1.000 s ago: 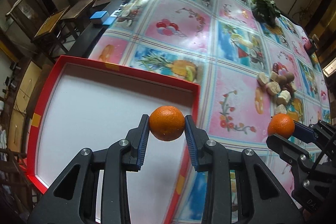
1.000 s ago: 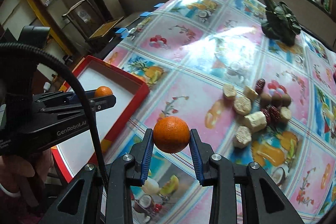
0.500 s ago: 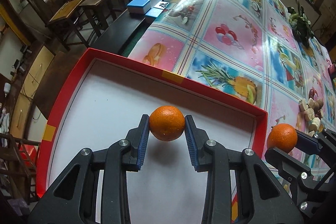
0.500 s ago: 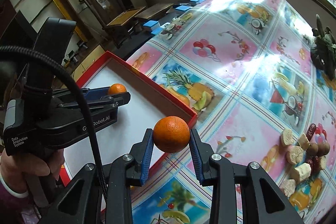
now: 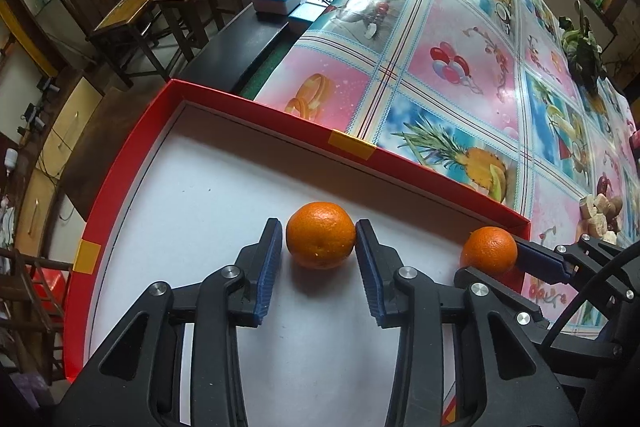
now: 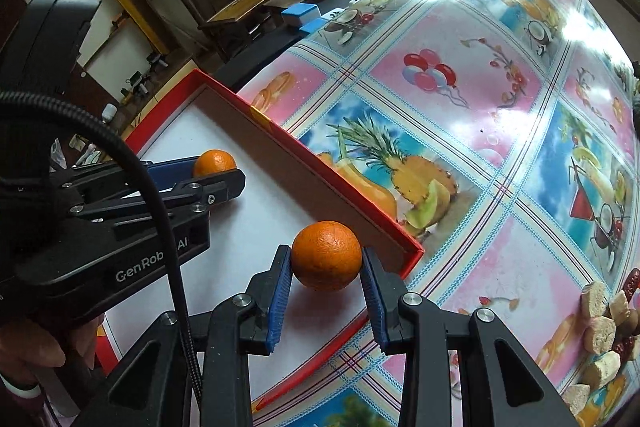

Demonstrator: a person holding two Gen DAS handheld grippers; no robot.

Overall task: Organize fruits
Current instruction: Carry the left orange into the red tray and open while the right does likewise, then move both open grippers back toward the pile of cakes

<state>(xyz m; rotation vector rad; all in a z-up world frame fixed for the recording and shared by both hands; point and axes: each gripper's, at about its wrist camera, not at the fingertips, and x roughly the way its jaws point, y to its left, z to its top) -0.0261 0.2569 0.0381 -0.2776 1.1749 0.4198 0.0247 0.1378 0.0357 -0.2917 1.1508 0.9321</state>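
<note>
Resting on the white floor of the red tray (image 5: 120, 183), one orange (image 5: 321, 235) sits between the left gripper (image 5: 320, 247) fingers, which have just parted off it. Right view: right gripper (image 6: 325, 267) fingers clamp the second orange (image 6: 326, 255) above the tray's near-right corner.

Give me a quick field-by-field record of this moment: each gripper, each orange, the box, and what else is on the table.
left gripper: jaws just opened, small gaps either side of its orange
left orange: resting on the white floor of the box
right gripper: jaws shut on its orange
right orange: held over the box, near its corner
red box: shallow, white inside, yellow tape on the rim
tablecloth: glossy fruit print
other food: pale chunks and dark pieces piled on the cloth
</note>
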